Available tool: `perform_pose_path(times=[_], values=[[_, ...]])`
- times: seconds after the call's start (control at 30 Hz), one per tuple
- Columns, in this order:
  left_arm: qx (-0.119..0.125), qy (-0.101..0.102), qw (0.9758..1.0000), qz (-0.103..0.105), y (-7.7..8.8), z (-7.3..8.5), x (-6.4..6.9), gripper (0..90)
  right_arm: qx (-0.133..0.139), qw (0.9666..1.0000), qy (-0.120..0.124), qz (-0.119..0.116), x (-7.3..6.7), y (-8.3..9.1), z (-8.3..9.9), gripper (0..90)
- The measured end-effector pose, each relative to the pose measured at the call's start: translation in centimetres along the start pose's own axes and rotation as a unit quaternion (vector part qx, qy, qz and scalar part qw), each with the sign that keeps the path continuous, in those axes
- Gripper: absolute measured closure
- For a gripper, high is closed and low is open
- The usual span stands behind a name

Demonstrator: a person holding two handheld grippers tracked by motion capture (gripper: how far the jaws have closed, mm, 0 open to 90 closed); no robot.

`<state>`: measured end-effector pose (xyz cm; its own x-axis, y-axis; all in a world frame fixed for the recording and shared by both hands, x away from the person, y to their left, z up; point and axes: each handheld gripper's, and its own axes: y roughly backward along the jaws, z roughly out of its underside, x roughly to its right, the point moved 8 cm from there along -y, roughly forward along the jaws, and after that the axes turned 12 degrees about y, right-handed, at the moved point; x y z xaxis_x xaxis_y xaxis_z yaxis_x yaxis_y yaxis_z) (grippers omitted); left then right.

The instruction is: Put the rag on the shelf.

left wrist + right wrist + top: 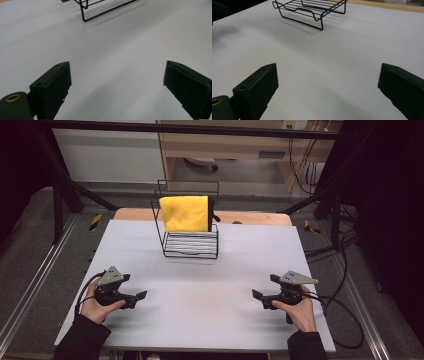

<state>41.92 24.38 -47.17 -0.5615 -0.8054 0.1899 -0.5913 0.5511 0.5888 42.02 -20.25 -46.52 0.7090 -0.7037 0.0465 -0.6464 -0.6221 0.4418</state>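
Note:
A yellow cloth hangs over the upright part of a black wire rack at the back middle of the white table. Low over the front left of the table, my left gripper is held in a hand, open, with nothing between its jaws. At the front right, my right gripper is open too and holds nothing. The two point inward, toward each other. In the left gripper view the gripper looks across bare table toward a corner of the rack. The right gripper faces the rack's base from farther off.
A strip of wooden tabletop shows behind the white sheet. Black frame bars stand at both back corners. Cables trail from the right gripper off the table's right side.

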Motion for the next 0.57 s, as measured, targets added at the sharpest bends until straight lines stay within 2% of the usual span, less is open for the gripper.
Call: perform_pose_path(times=[0.23,0.4,0.57], values=[[0.003,0.002,1.0,-0.004,0.4,0.7,-0.5,7.8,-0.013,0.9999,0.0,0.003,0.4,0.8,1.2,2.9],[0.001,0.0,0.9999,-0.011,0.4,1.0,-0.8,7.9,-0.017,0.9998,0.006,0.0,0.4,1.0,1.5,2.9],[-0.001,0.002,1.0,-0.008,0.3,1.1,-0.7,7.9,-0.021,0.9998,0.004,-0.002,0.3,0.9,1.7,2.9]])
